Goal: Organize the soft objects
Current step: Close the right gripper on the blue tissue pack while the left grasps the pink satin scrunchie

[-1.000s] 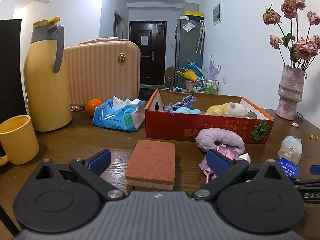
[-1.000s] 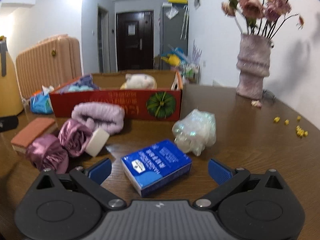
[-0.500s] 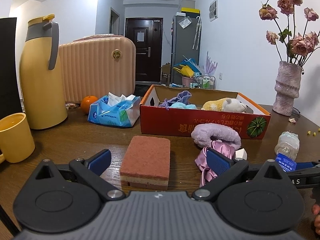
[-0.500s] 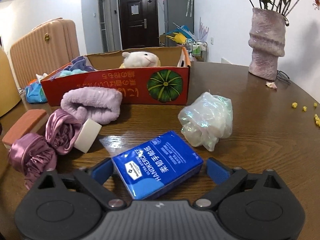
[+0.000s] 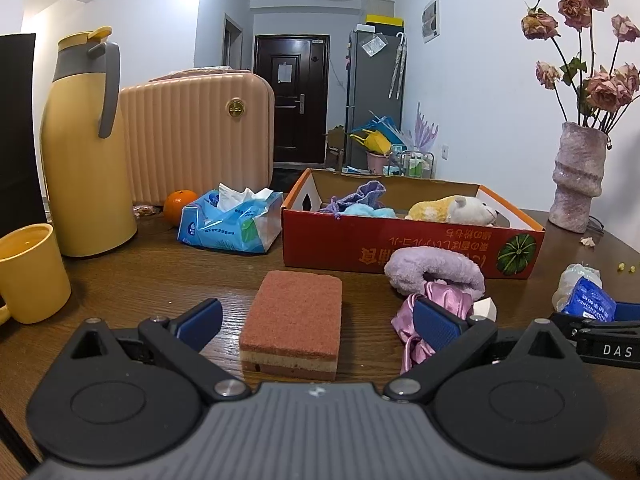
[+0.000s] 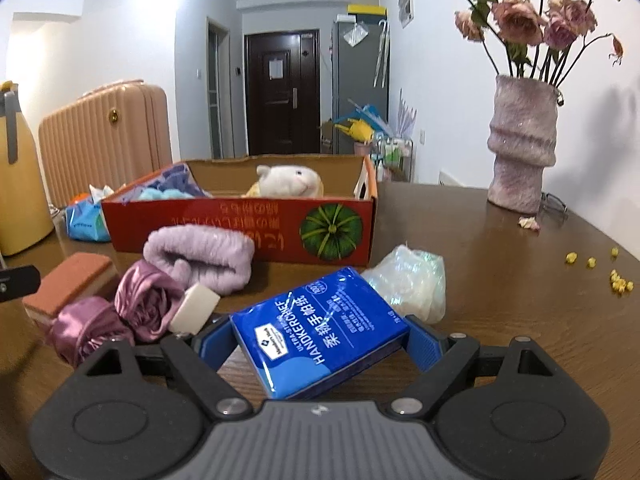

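A wooden table [image 5: 120,280] holds a red cardboard box [image 6: 240,228] already containing a plush toy [image 6: 288,180] and some purple and blue knitted pieces [image 5: 360,200], so the sorting looks partly done. Still outside the box are a purple fluffy roll [image 6: 200,256], satin scrunchies [image 6: 116,312], a small white block [image 6: 194,312], a rust-coloured sponge [image 5: 296,312], a crinkly clear bag [image 6: 412,284] and a blue tissue pack [image 6: 320,328]. The right gripper [image 6: 316,340] is closing around the tissue pack, which sits between its blue pads with both pads right at its sides; the pack appears tilted, front edge up. The left gripper [image 5: 316,320] stands open on either side of the sponge without touching it. The fluffy roll and scrunchies lie between the sponge and the box, and the clear bag sits just beyond the pack, so both routes to the box are cluttered. Further off stand a yellow jug [image 5: 88,160], yellow mug [image 5: 28,272], orange [image 5: 180,202], open tissue bag [image 5: 228,224], pink suitcase [image 5: 200,136] and a vase [image 6: 520,144] of dried roses.
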`<state>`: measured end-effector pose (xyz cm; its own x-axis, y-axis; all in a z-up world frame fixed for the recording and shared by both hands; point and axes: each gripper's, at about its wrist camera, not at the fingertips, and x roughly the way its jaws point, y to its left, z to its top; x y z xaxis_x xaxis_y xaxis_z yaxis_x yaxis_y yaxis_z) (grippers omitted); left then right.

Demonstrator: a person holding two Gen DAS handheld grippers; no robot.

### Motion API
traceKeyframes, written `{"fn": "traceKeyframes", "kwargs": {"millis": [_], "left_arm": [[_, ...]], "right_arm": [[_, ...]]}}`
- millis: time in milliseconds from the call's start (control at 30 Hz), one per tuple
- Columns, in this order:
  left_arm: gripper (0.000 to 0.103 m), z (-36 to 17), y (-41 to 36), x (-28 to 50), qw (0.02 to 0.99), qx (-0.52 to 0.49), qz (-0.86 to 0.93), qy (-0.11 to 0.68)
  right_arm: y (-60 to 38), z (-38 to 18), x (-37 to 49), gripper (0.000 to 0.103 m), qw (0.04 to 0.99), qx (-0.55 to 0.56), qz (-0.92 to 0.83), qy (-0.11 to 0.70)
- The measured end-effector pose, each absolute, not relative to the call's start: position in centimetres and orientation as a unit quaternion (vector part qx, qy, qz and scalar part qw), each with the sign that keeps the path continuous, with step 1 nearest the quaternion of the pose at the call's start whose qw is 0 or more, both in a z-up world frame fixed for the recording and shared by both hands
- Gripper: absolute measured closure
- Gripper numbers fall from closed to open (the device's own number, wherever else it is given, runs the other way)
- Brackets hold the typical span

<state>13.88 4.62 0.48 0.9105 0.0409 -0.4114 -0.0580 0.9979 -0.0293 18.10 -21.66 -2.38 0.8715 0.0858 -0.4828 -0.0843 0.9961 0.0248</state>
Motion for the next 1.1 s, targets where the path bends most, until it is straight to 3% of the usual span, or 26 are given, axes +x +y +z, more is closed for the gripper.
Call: {"fn": "traceKeyframes", "kwargs": {"millis": [400,1100], "left_arm": [[0.000,0.6,3.0,14.4,0.975,-0.047,0.006,0.219],[0.000,-1.5,-2.7,17.9,0.962,0.030,-0.033,0.271]], "right_arm": [[-22.3,-1.5,17.3,0.016,0.975,0.016,0.032,0.218],[-22.6,-1.4,17.2,0.015,0.975,0.034,0.030,0.220]]}}
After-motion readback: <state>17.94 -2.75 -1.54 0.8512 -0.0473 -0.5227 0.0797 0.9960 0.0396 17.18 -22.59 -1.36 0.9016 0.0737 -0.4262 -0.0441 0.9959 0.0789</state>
